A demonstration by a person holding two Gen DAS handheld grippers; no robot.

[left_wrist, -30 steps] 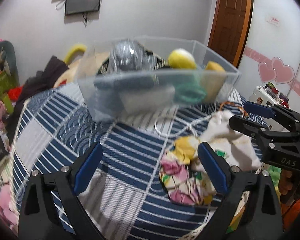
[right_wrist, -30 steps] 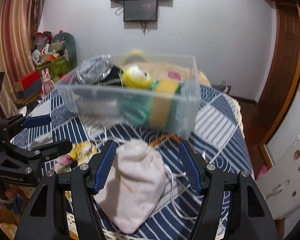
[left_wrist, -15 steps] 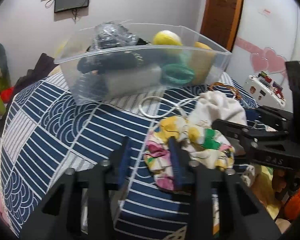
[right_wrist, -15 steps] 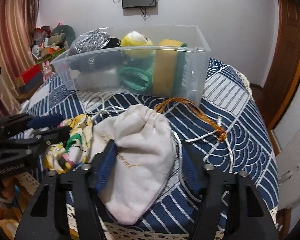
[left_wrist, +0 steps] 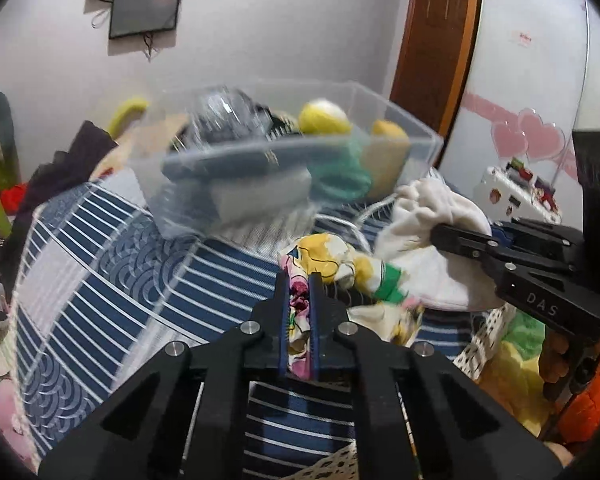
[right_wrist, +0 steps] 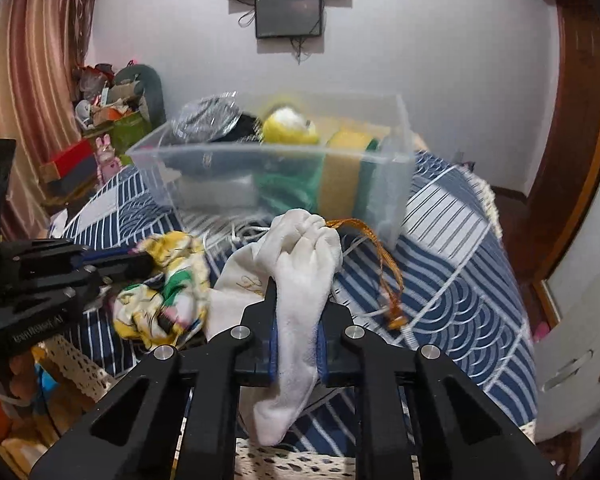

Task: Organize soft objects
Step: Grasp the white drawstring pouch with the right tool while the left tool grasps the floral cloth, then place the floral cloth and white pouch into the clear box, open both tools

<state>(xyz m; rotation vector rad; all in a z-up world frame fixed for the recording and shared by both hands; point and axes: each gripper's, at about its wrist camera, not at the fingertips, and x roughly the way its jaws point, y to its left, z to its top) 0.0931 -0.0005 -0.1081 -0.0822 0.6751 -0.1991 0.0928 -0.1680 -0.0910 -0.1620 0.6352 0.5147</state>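
My left gripper (left_wrist: pixel 299 280) is shut on a flowered yellow, pink and green cloth (left_wrist: pixel 332 264) and holds it just above the blue patterned bedspread (left_wrist: pixel 100 288). My right gripper (right_wrist: pixel 298 292) is shut on a white drawstring pouch (right_wrist: pixel 300 264), lifted off the bed, its orange cord (right_wrist: pixel 384 264) trailing to the right. The pouch (left_wrist: pixel 432 216) and the right gripper (left_wrist: pixel 444 234) show at the right of the left wrist view. The cloth (right_wrist: pixel 168 280) and the left gripper (right_wrist: pixel 146 260) show at the left of the right wrist view. A clear plastic bin (right_wrist: pixel 392 164) holding several soft things stands behind both.
The bin (left_wrist: pixel 420 148) holds a yellow plush, a green item, a silvery bag and dark things. A white cord (right_wrist: pixel 244 236) lies on the bed in front of it. Clutter and boxes (right_wrist: pixel 112 120) stand at the left, a wooden door (right_wrist: pixel 572 120) at the right.
Both grippers have closed: the left on the flowered cloth, the right on the white pouch. Both items have been raised off the bedspread towards the bin.
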